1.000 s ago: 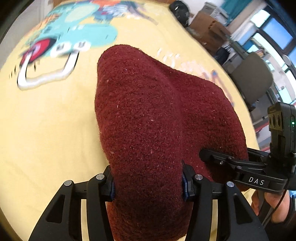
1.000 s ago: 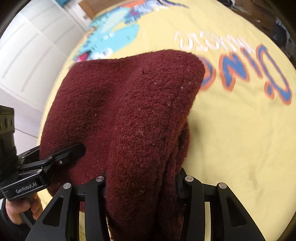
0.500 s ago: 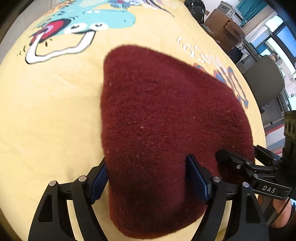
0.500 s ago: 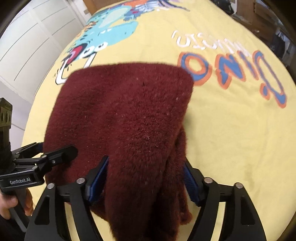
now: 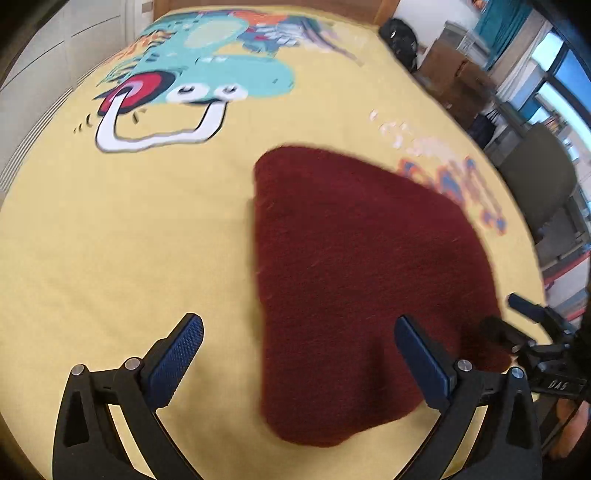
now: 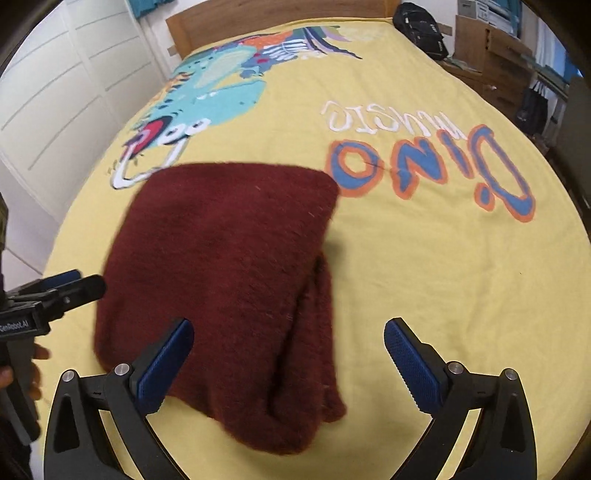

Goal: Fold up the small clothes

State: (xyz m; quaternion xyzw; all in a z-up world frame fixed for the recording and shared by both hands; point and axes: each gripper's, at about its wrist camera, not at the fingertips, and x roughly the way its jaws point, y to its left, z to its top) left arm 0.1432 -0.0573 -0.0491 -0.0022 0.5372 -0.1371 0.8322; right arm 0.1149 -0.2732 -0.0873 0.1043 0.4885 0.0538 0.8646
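Observation:
A folded dark red fleece garment lies flat on the yellow bedspread; it also shows in the right wrist view with stacked layers at its right edge. My left gripper is open and empty, raised above the garment's near left edge. My right gripper is open and empty, above the garment's near right part. The right gripper shows at the right edge of the left wrist view, and the left gripper at the left edge of the right wrist view.
The bedspread carries a teal dinosaur print and "Dino" lettering. A wooden headboard stands at the far end. White cupboard doors are on the left; boxes, a bag and a grey chair on the right.
Both grippers have opened and let go of the red garment, then pulled back and up. The garment has dropped from held up to lying flat on the bedspread.

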